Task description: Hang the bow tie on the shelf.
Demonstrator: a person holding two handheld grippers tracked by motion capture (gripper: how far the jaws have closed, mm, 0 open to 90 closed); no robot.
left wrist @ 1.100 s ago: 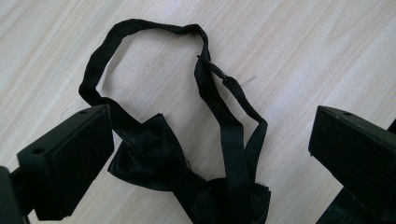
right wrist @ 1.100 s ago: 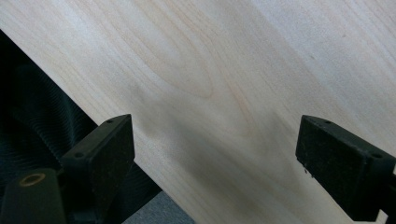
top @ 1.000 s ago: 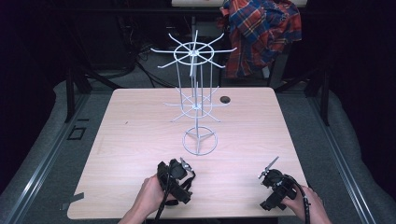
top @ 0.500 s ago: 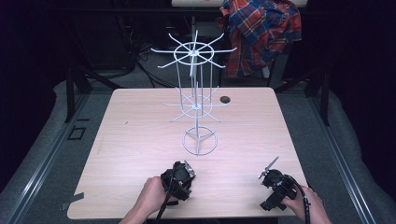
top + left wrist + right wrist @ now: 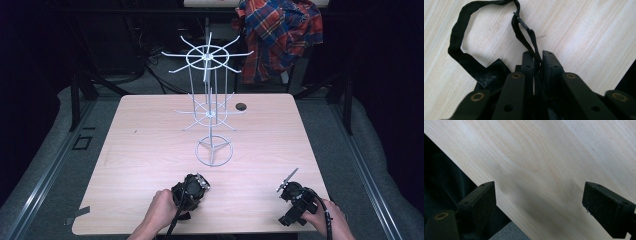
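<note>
My left gripper (image 5: 537, 57) points down at the wooden table (image 5: 586, 37). Its jaws have just been closing and now pinch a thin black strap (image 5: 457, 30) that loops out across the wood to the left. The strap belongs to a piece of black fabric (image 5: 490, 75) lying under the jaws. In the high view the left gripper (image 5: 191, 191) sits near the table's front edge, left of centre, and hides the fabric. My right gripper (image 5: 539, 195) stands open over bare wood at the table's front right (image 5: 292, 195), with nothing between its pads.
A white wire display rack (image 5: 212, 115) with spoked arms stands on a ring base at the table's middle. A small dark round spot (image 5: 241, 106) lies behind it. A plaid shirt (image 5: 280, 35) hangs beyond the far edge. Dark floor surrounds the table.
The left gripper's jaws have drawn together from wide apart to nearly touching, closing on the black strap. Both hands have stayed where they were.
</note>
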